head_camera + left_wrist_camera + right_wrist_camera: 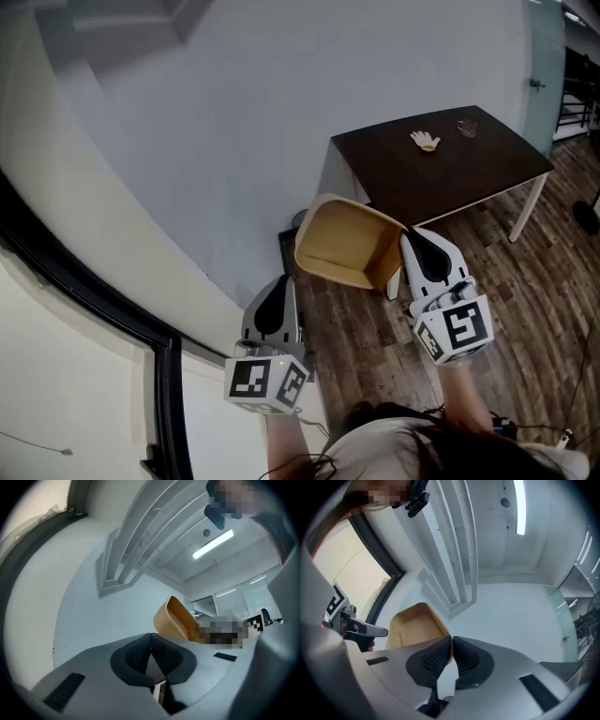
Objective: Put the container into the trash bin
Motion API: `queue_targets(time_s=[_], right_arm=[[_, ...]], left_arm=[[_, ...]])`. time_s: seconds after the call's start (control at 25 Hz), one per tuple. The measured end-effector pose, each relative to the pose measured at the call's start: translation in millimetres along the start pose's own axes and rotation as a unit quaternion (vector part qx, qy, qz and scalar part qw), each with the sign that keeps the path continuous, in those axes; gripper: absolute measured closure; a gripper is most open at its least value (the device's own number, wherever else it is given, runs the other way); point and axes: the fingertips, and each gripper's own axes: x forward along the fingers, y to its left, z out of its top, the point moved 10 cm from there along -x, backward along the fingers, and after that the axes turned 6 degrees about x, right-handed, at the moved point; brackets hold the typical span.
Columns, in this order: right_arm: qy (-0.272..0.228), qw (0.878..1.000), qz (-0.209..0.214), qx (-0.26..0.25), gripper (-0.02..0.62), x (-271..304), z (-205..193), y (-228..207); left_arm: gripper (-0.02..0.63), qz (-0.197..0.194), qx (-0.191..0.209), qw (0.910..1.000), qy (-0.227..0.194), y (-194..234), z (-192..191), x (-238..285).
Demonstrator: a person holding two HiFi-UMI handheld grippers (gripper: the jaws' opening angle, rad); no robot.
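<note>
A tan, open-topped container [345, 242] hangs in the air, tilted, with its hollow facing up. My right gripper [408, 236] is shut on its right rim. In the right gripper view the container [415, 627] lies left of the closed jaws [451, 639], its edge pinched between them. My left gripper [280, 284] is lower left of the container, apart from it and shut on nothing. Its own view has the pads [151, 637] pressed together and the container [176, 618] beyond. A dark object [287, 246] by the wall is mostly hidden under the container; what it is I cannot tell.
A dark brown table [487, 164] with white legs stands at the right, with a pale glove [425, 141] and a small clear item [466, 127] on it. A grey wall [234, 122] fills the left and middle. Wood-look flooring [361, 337] lies below.
</note>
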Motion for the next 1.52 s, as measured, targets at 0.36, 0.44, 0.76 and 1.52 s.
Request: queue_targets(time_s=[0.36,0.44,0.76,1.52], right_arm=[[-0.005,1.0,-0.005,0.021,0.572,-4.3,-5.6,-35.0],[-0.008,1.0,-0.007,0.027,0.572,-3.3,-7.5,-44.3],[-0.008,0.999,-0.001,0.032,0.572,9.8,-17.0,-76.9],[0.008,0.999,0.005,0.048,0.571,76.2,-59.5,-99.3]], left_arm=[[0.586,0.0,-0.001,1.0,0.005,-23.1,-8.7,23.0],[0.586,0.002,-0.002,1.0,0.007,-27.0,-9.5,30.3],[0.586,0.012,0.002,0.9999,0.007,-38.5,-13.5,61.7],[0.586,0.014,0.002,0.9997,0.02,-4.5,-44.0,126.1]])
